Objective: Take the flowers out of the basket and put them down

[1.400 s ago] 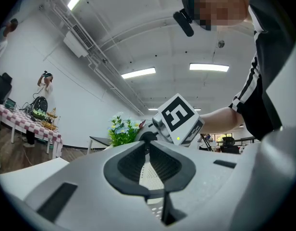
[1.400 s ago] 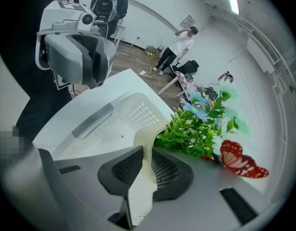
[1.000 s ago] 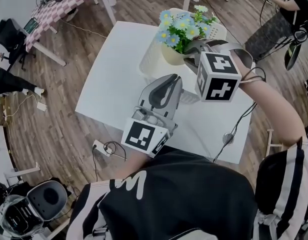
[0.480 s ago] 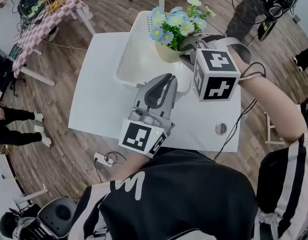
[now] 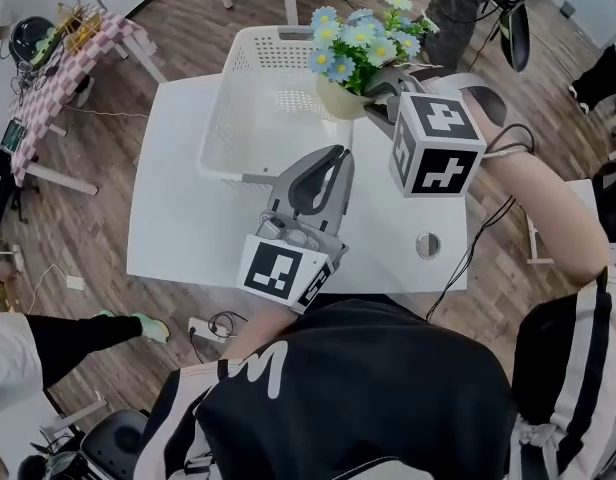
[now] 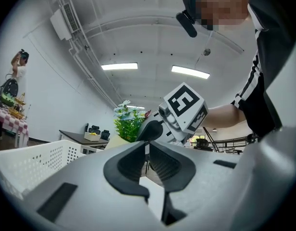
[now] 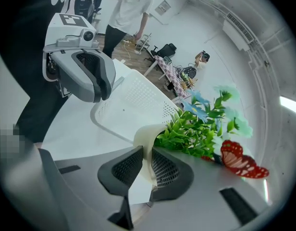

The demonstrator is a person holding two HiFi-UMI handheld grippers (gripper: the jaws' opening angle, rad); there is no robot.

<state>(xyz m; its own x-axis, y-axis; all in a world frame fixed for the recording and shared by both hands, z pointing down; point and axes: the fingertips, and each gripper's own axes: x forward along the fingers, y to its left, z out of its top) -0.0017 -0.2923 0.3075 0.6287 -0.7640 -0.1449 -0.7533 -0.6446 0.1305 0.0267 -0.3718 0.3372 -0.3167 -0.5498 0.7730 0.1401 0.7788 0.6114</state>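
Flowers (image 5: 363, 43) moved to basket (image 5: 250, 118) rim; right gripper (image 7: 147, 163) jaws clamp pot (image 7: 146, 133) wall

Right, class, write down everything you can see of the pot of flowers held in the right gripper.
The pot of flowers is a small cream pot, plastic-looking, packed with dense green leaves and pale blue daisy-like blooms, artificial by their look. A red butterfly decoration sits in the foliage. The right gripper is shut on the pot's rim, one jaw inside and one outside. The pot is roughly upright, seemingly lifted off the table, by the right edge of the white basket.
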